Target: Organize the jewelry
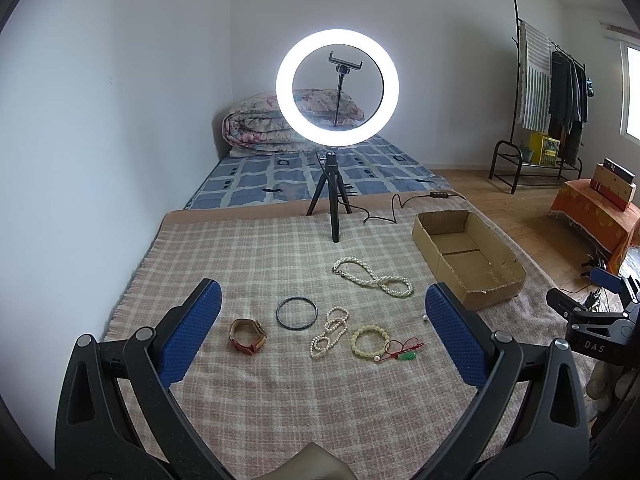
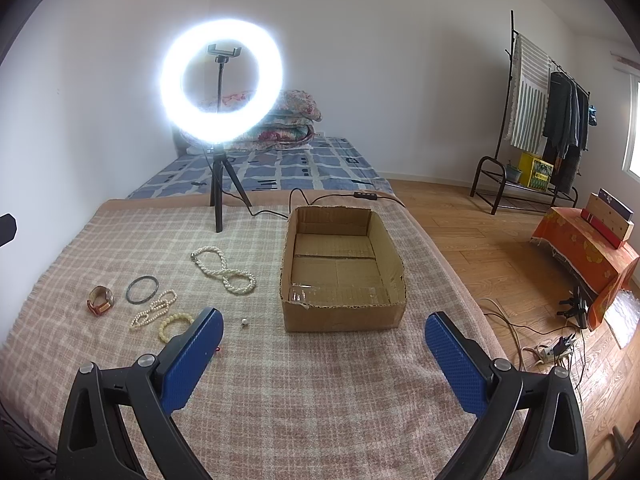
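**Both grippers wide open, jewelry on the blanket**

I see my left gripper (image 1: 322, 312) low in the left wrist view. Its blue pads (image 1: 190, 334) are spread far apart and hold nothing. My right gripper (image 2: 324, 332) is low in the right wrist view. It is spread wide too, with nothing in it.

The jewelry lies on a checked blanket (image 1: 240, 248). In the left wrist view it sits in the middle of the frame, between the two pads. A watch (image 1: 246, 336) with a brown strap is the piece farthest left. Just right of it is a dark bangle (image 1: 296, 313). Right of that is a thin pearl string (image 1: 330, 332), bunched in loops. Next comes a pale bead bracelet (image 1: 370, 340). A red cord (image 1: 402, 349) with a small green piece touches the bracelet on its right side. Above them all lies a thick pearl necklace (image 1: 374, 277), twisted like a figure eight. A tiny earring (image 1: 425, 317) sits just beside the right pad; it is too small to see well.

A box (image 2: 340, 316) made of cardboard stands open in the middle of the right wrist view, with nothing inside. The jewelry is to its left there, apart from it.

A bright ring light (image 1: 337, 88) stands on a tripod in the upper middle of the left wrist view, at the far side of the blanket.
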Motion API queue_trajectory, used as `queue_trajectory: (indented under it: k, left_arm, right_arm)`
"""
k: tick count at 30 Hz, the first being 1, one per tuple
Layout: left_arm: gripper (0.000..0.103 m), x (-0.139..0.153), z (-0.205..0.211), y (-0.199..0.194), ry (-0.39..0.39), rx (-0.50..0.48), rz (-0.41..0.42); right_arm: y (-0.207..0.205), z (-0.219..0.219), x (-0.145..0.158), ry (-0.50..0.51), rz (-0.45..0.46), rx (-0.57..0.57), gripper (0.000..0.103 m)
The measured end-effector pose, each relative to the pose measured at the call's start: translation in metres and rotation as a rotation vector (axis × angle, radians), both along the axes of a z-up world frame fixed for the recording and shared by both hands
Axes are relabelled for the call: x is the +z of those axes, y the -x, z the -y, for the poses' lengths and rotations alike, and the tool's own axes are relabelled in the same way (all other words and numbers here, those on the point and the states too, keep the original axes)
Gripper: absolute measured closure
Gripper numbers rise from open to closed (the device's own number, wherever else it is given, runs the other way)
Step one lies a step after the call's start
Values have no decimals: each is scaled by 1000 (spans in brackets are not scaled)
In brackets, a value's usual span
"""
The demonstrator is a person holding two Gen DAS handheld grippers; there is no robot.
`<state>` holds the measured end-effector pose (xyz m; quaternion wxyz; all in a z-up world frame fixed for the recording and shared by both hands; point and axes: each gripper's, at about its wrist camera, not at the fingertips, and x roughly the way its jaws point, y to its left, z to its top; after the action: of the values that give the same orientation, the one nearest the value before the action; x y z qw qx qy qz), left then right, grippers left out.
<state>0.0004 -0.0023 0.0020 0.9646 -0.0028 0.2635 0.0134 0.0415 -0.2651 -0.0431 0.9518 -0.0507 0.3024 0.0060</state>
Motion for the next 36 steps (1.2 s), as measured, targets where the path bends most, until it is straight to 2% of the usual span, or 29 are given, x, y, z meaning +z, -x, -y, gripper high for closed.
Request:
queue_trajectory:
  k: [36]
  left_arm:
    - [0, 1, -1, -3, 0, 9, -13]
  right_arm:
    - [-1, -3, -1, -3, -3, 1, 1]
